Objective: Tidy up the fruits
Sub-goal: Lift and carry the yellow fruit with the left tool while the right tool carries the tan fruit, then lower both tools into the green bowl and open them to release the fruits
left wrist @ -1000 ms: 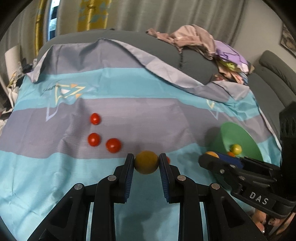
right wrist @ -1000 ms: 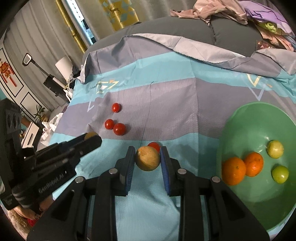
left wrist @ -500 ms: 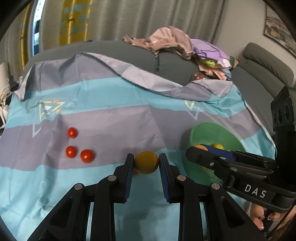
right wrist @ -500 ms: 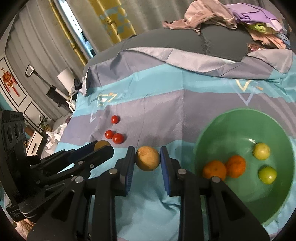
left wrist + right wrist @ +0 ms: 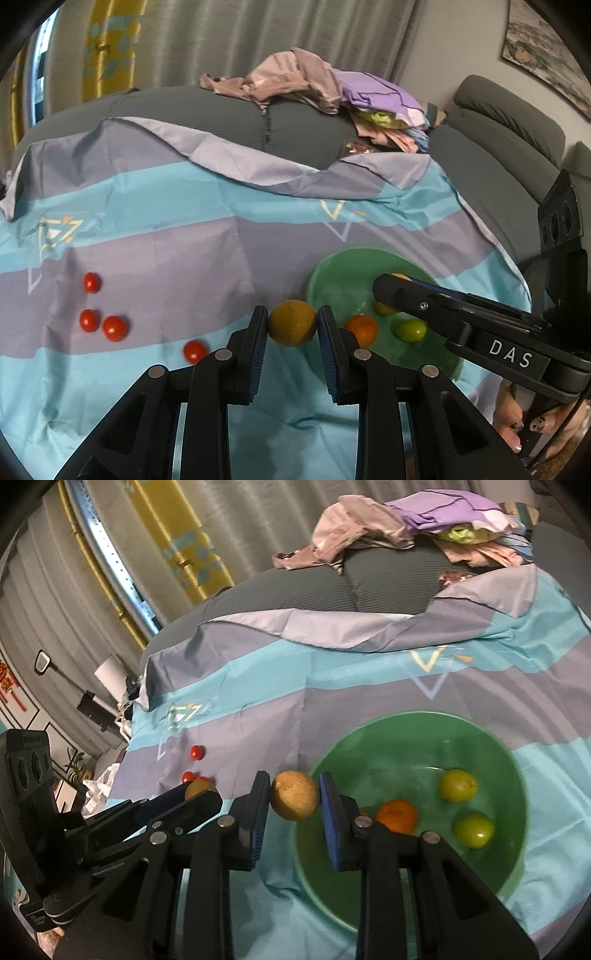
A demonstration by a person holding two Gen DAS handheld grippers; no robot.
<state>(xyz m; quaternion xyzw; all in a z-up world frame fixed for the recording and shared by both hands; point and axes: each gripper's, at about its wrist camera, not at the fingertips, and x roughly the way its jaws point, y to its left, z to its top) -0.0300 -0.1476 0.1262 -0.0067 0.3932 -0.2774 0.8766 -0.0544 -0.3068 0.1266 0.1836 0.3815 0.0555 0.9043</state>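
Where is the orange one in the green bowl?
In the right wrist view the orange sits low in the green bowl, near its left side, just right of the right gripper, with two green fruits farther right.

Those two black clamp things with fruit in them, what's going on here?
A person is sorting fruit with a hand-held gripper in each hand. The left gripper is shut on a yellow-orange fruit; the right gripper is shut on a tan fruit. Both are held close to the green bowl, which holds oranges and green fruits. Four small red tomatoes lie on the striped cloth.
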